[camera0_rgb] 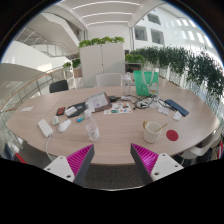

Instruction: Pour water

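Above the near edge of a long oval light-wood bench (120, 145), gripper (113, 160) hovering with nothing between its two fingers, magenta pads (78, 158) spread well apart and clear of every object. Just ahead of the fingers and a little left of their midline, a small clear plastic cup (92, 130) upright on the bench. Beyond the right finger, a squat pale cup-like vessel (152, 130) standing on the wood, and just beside it, further right, a small flat red round disc (172, 134). Further right again, a dark blue flat rectangular object (176, 107) lying near the bench's rim. Left of the clear cup, a small white boxy object (46, 127) and some pale scattered bits, too small to tell apart. Near the middle of the bench, a white sheet or open book (98, 101) amid a dark tangle of cables (122, 104). At the far side, a green translucent bag-like container (146, 81) upright. Behind the bench, a white cabinet (100, 62) topped with green plants (102, 42), a hedge of leafy plants (185, 62) running to the right, and bright ceiling light strips overhead. No water visibly discernible in either cup.
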A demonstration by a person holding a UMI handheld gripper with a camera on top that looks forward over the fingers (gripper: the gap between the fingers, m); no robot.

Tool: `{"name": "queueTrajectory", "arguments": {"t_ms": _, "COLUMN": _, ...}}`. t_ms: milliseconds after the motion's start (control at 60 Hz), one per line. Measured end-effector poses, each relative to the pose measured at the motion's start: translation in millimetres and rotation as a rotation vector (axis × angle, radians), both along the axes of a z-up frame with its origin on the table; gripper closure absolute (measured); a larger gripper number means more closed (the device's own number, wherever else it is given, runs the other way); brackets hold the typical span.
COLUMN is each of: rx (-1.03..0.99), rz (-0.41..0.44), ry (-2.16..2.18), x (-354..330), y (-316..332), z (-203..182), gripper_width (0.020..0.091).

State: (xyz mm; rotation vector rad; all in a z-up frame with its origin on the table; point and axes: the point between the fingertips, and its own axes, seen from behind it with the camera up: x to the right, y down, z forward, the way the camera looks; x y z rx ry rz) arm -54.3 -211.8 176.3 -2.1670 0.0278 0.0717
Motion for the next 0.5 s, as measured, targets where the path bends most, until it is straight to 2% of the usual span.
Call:
{"name": "queueTrajectory", "arguments": {"t_ms": 283, "rx": 0.188, "rz": 0.095, "ry": 0.04, "x": -85, "y": 78, "z": -70, "gripper_width": 0.0278}}
{"name": "queueTrajectory", "arguments": {"t_ms": 500, "rx": 0.299, "rz": 0.081, "ry": 0.014, "x": -115, "y": 171, "z": -91, "gripper_width": 0.0283}}
